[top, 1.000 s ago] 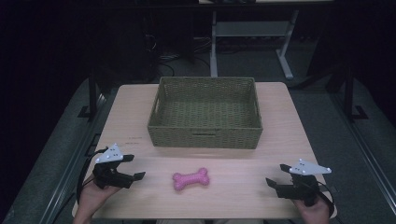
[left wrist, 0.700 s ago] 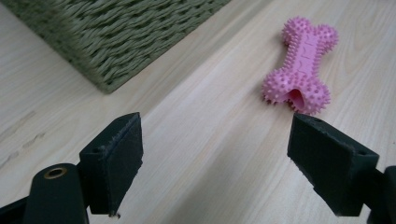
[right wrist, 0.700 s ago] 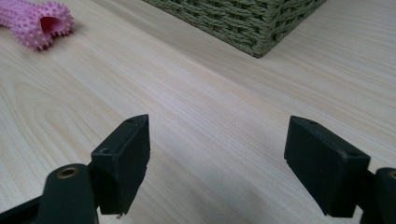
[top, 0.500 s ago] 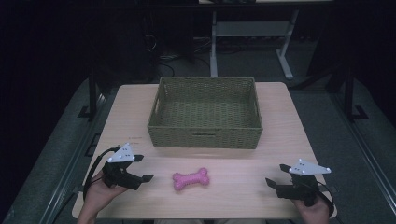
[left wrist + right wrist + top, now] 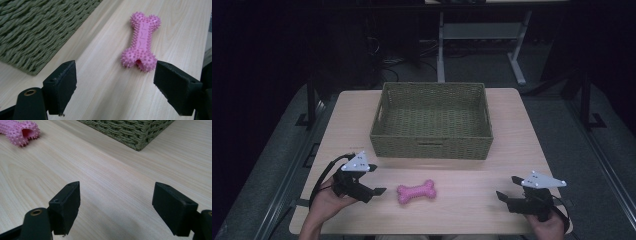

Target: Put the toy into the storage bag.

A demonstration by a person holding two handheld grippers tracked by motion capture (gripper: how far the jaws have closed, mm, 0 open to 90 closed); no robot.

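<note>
A pink spiky bone-shaped toy (image 5: 416, 191) lies on the wooden table (image 5: 462, 200), just in front of a green woven basket (image 5: 432, 120). My left gripper (image 5: 377, 187) is open, close to the toy's left end; in the left gripper view the toy (image 5: 141, 43) sits just beyond the jaws, toward the right one, with my left gripper (image 5: 115, 82) wide apart and nothing between. My right gripper (image 5: 504, 192) rests open at the table's front right; in the right gripper view my right gripper (image 5: 116, 205) is over bare wood, the toy (image 5: 20, 131) far at upper left.
The basket's corner (image 5: 135, 135) stands ahead of the right gripper, and its woven wall (image 5: 32, 32) is to the left of the left gripper. The table's front edge (image 5: 432, 232) is close under both hands. Dark floor and a desk frame (image 5: 482, 35) lie beyond.
My left gripper has moved right across the table toward the pink toy's left end. The right gripper and the toy have stayed put.
</note>
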